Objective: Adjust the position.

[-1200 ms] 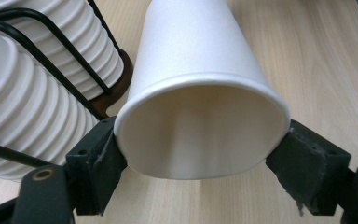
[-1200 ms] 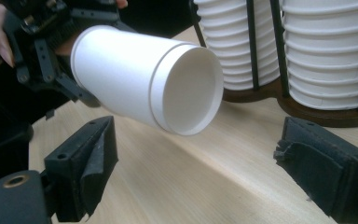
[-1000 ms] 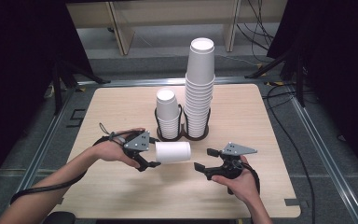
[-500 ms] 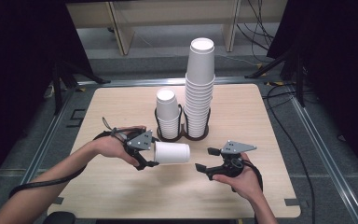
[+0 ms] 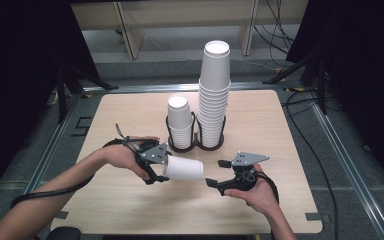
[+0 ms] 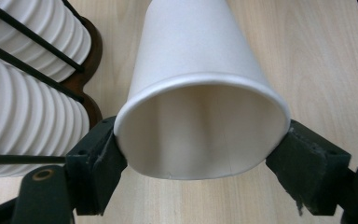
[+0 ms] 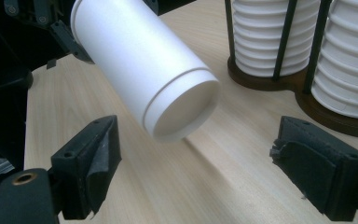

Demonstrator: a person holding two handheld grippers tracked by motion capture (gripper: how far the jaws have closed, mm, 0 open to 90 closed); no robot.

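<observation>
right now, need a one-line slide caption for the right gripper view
Open right gripper waits below the base of a white paper cup held sideways by the left gripper, cup stacks behind.

Light wooden table [image 5: 130,210], rounded corners, set in a grey metal frame [image 5: 352,165]. At its middle, a dark two-ring cup rack [image 5: 196,145] with thin upright rods. Left ring: a short stack of white paper cups [image 5: 179,119]. Right ring: a tall stack of white paper cups [image 5: 214,95], rising well above its neighbour. Behind the table, pale wooden furniture legs [image 5: 125,25]. Black cables [image 5: 305,130] trail over the grey floor at right.
</observation>
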